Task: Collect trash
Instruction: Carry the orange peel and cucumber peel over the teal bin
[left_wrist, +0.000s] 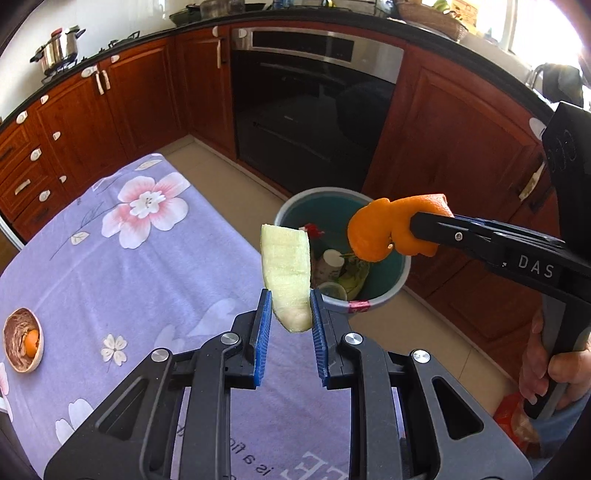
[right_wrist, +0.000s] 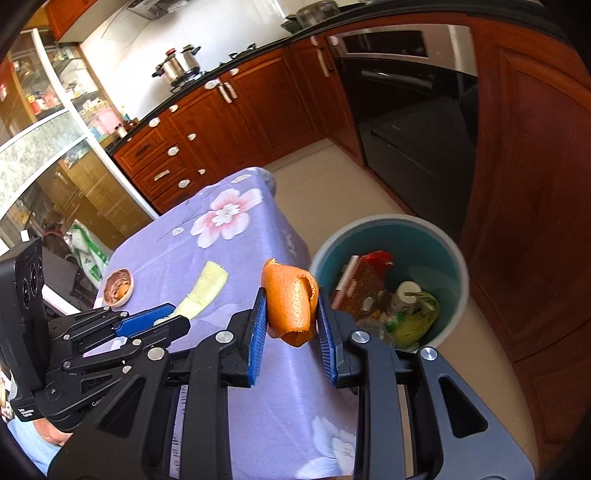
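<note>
My left gripper (left_wrist: 290, 307) is shut on a pale yellow-green peel strip (left_wrist: 286, 271), held upright over the table's right edge. My right gripper (right_wrist: 290, 312) is shut on a curled orange peel (right_wrist: 290, 301). In the left wrist view that orange peel (left_wrist: 384, 230) hangs over the rim of the teal bin (left_wrist: 400, 273) on the floor. The bin (right_wrist: 448, 243) holds cups, wrappers and other scraps. In the right wrist view the left gripper (right_wrist: 168, 315) shows at the left, holding the pale peel (right_wrist: 205, 288) above the cloth.
A table with a lilac flowered cloth (left_wrist: 122, 258) stands left of the bin. A brown bowl (left_wrist: 23, 341) with an orange scrap sits near its left edge. Wooden cabinets (left_wrist: 443, 147) and a dark oven (left_wrist: 310, 122) line the far side. A hand (left_wrist: 550, 369) grips the right tool.
</note>
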